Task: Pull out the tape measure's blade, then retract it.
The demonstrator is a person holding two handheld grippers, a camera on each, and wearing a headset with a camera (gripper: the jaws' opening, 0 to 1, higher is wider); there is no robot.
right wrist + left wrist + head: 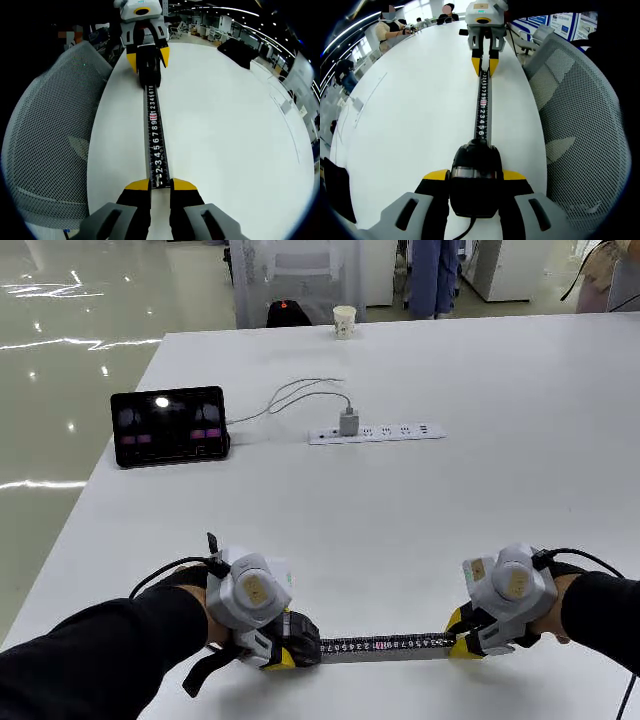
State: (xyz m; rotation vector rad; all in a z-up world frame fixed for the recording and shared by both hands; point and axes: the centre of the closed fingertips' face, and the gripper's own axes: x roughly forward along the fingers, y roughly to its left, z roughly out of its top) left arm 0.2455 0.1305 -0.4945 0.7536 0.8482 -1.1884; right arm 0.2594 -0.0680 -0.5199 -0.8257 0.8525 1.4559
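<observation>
The left gripper (475, 175) is clamped on the tape's case (476, 195), and the right gripper (160, 184) is pinched shut on the blade (154, 135) tip, both low at the table's (400, 500) near edge. The blade runs straight between them, left to right across the person (a short stretch is out). To retract, the right gripper would likely ride that line toward the case, dead ahead of its jaws.

Tape measure case (298, 638) is showing black; blade (154, 140) is showing pale grey with black numerals and one red mark; left gripper (475, 175) and right gripper (160, 185) are showing grey bodies with yellow jaw tips; table (400, 510) is looking plain white; tablet (170, 425) is showing black with pink patches; chair (45, 135) is showing grey mesh.
</observation>
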